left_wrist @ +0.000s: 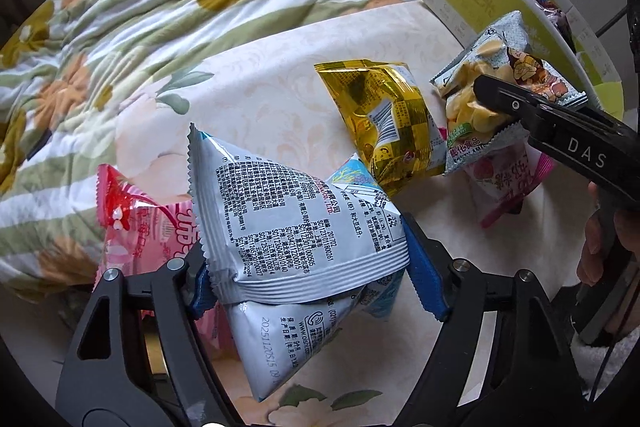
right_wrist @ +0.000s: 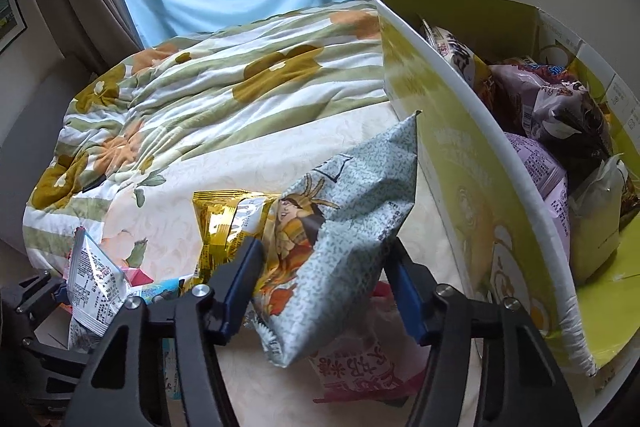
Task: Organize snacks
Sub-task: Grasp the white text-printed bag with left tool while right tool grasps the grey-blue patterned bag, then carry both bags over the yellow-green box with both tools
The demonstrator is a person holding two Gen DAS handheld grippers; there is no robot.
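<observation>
We had both grippers clamped on snacks above the bed: the left gripper point(left_wrist: 308, 267) on a white packet point(left_wrist: 296, 211), the right gripper point(right_wrist: 320, 291) on a grey speckled packet point(right_wrist: 344, 227). Next, we judged, each needed lifting into the green box point(right_wrist: 472, 131) beside us.

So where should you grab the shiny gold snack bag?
Take the gold snack bag by its crimped top edge, coming from above on its open left side. That flat seal sticks up clear of the bed, while its right side is crowded by the grey packet the right gripper holds.
</observation>
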